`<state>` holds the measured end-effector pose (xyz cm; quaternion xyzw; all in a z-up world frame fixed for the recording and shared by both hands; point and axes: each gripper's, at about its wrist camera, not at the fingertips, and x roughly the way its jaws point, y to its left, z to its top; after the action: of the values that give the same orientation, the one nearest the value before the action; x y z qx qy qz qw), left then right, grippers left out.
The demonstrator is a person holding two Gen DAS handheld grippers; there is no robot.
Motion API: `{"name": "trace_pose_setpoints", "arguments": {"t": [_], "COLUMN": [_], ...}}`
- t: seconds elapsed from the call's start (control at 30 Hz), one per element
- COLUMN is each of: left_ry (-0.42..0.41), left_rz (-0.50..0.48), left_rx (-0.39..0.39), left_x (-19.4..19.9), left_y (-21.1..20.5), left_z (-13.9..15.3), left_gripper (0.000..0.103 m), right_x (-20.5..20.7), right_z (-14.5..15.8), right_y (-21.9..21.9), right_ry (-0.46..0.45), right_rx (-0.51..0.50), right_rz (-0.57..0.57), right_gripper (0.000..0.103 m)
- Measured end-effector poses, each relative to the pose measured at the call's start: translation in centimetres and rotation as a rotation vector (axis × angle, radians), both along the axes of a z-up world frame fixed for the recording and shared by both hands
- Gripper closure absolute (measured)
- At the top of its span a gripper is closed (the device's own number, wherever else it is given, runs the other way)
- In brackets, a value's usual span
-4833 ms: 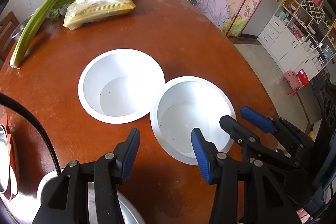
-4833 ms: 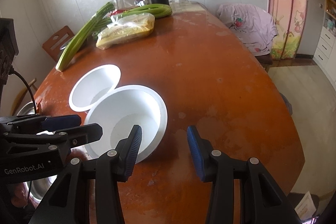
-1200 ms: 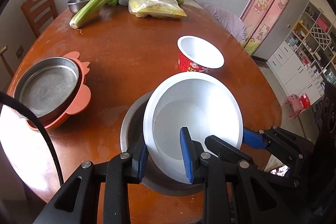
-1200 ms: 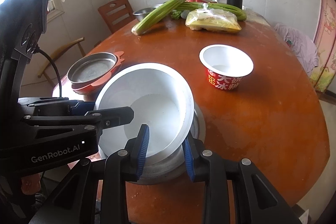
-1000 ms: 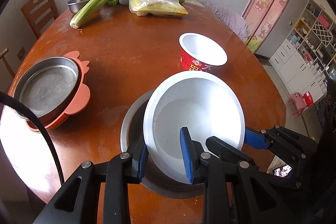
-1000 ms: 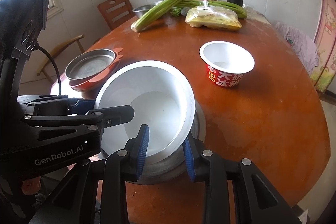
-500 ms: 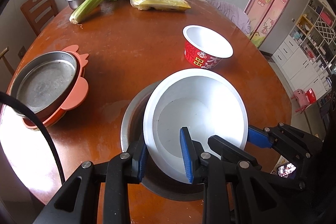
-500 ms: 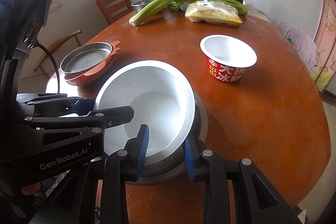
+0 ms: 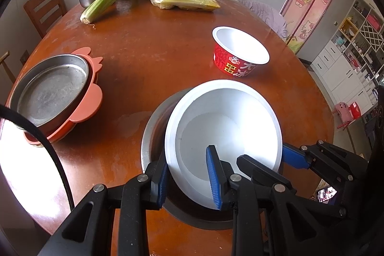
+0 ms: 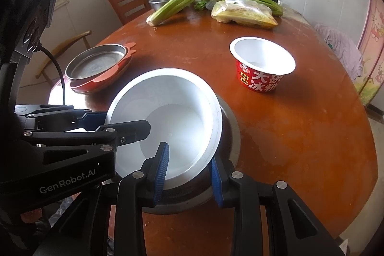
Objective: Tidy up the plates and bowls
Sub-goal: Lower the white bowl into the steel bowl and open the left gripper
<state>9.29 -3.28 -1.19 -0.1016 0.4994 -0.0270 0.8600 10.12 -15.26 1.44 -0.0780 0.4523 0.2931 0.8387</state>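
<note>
Bowls come first: in the left wrist view, a big white plastic bowl (image 9: 223, 136) sits tilted inside a wide shiny metal bowl (image 9: 153, 133) near the front edge of the round brown wooden table (image 9: 148, 44). The left gripper (image 9: 188, 174) is closed tight on the white bowl's near rim, one blue pad outside and one inside. The right gripper (image 9: 264, 166) pinches the rim just beside it. Near the table's left edge, a flat metal plate (image 9: 50, 90) rests on stacked orange plastic plates (image 9: 88, 102). A red paper cup bowl (image 9: 240, 56) stands alone toward the right edge.

In the right wrist view, the right gripper (image 10: 189, 168) also squeezes the white bowl (image 10: 168, 116) at its near rim. The metal bowl (image 10: 231, 133) peeks out underneath. The left gripper (image 10: 110, 125) holds the rim on the other side.

The plates look stacked already. The white bowl is almost nested, but it leans and needs letting go. The red cup bowl (image 10: 261, 64) probably still has to join the pile.
</note>
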Motion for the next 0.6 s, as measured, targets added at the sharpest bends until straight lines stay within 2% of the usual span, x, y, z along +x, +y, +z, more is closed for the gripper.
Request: {"name": "trace_pose_setpoints", "arguments": {"t": [0.6], "left_ry": [-0.033], "left_rz": [0.009], "left_rx": [0.004], "left_x": [-0.4], "left_y": [0.4], "left_z": [1.1], "left_gripper": [0.074], "right_x": [-0.2], "right_z": [0.6], "right_y": [-0.5], "right_ry": [-0.047], "right_rx": [-0.007], "right_rz": [-0.029], "right_gripper": [0.069]}}
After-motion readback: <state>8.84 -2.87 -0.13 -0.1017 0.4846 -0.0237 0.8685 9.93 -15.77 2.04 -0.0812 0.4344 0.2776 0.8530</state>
